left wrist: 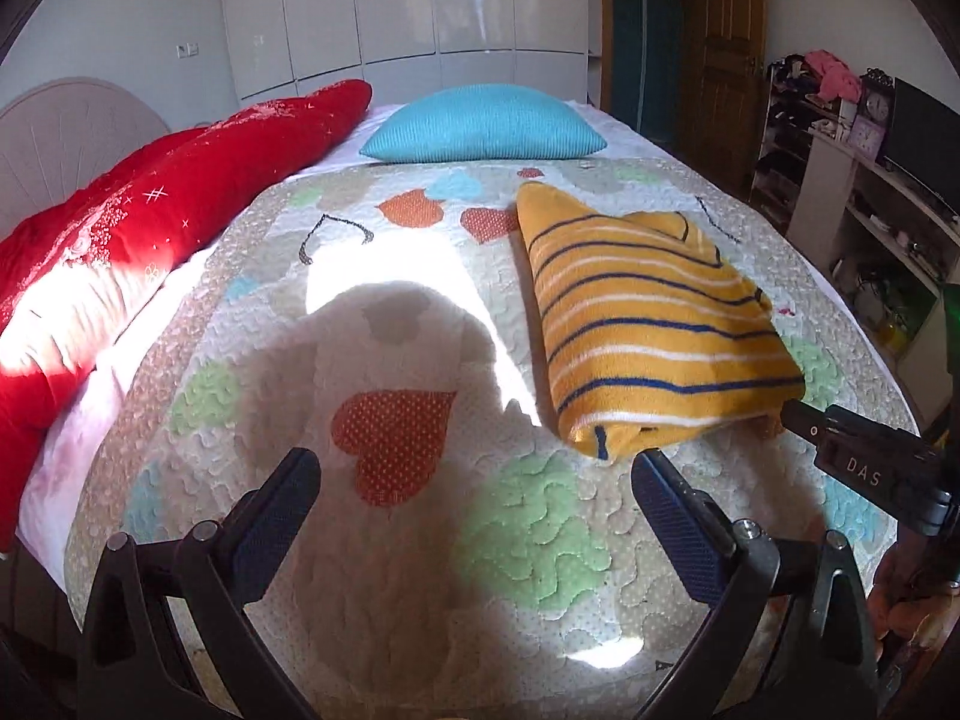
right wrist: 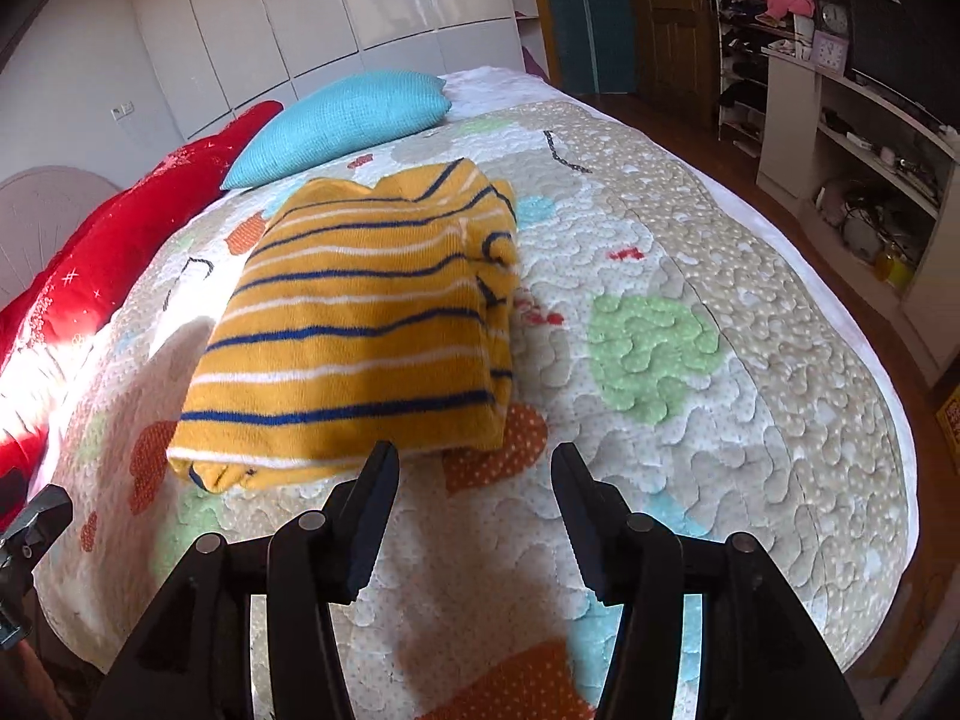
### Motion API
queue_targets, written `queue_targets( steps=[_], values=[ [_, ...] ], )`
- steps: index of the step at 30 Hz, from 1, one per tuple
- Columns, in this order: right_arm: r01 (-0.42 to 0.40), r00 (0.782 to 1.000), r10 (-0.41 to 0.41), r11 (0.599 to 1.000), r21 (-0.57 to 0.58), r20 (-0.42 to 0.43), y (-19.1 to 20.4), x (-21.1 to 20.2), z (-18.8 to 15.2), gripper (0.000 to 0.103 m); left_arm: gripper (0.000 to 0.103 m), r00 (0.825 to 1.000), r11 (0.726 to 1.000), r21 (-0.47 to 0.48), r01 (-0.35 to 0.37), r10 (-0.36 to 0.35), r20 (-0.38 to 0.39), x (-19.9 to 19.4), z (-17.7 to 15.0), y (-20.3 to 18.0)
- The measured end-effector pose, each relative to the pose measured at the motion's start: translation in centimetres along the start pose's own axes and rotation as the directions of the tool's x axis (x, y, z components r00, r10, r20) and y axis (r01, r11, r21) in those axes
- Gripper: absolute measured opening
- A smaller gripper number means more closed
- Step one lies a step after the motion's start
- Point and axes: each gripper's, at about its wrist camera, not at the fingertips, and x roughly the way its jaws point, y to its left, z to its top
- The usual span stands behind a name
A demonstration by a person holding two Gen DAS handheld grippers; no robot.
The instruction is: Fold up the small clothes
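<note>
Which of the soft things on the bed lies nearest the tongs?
The folded yellow striped knit garment, just ahead of the tongs; the turquoise pillow and red bolster lie farther back.

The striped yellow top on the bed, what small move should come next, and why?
Probably just pull both grippers back and leave it. The top already lies folded into a compact stack on the quilt, and the left gripper and right gripper both stand open with nothing between their fingers.

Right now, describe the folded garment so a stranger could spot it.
On the bed's patchwork quilt, in front of the turquoise pillow, lies the folded top. It is the only mustard-yellow thing there, with navy and white stripes.
</note>
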Motion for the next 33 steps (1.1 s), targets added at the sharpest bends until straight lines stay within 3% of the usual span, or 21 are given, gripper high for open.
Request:
queue_targets(
  steps=[5,13,22,33],
  values=[
    [0.089,0.996,-0.089,0.994,-0.067,0.004,1.2,0.4,-1.0,0.059,0.103,1.0,1.0,-0.014,-0.002,0.001,-0.027,0.8,-0.4,0.1],
    [0.154,0.988,-0.155,0.981,-0.118,0.004,2.1,0.8,-1.6,0.061,0.103,0.998,1.0,-0.008,0.006,-0.007,-0.061,1.8,-0.5,-0.3],
    [0.184,0.983,-0.186,0.977,-0.109,-0.005,1.7,0.7,-2.2,0.063,0.103,0.988,0.998,-0.011,0.064,-0.065,-0.141,3.2,-1.3,-1.4],
    [0.186,0.982,-0.187,0.979,-0.09,-0.011,1.2,0.6,-2.5,0.065,0.103,0.978,0.996,0.021,0.087,-0.081,-0.194,4.1,-2.1,-2.8]
  ],
)
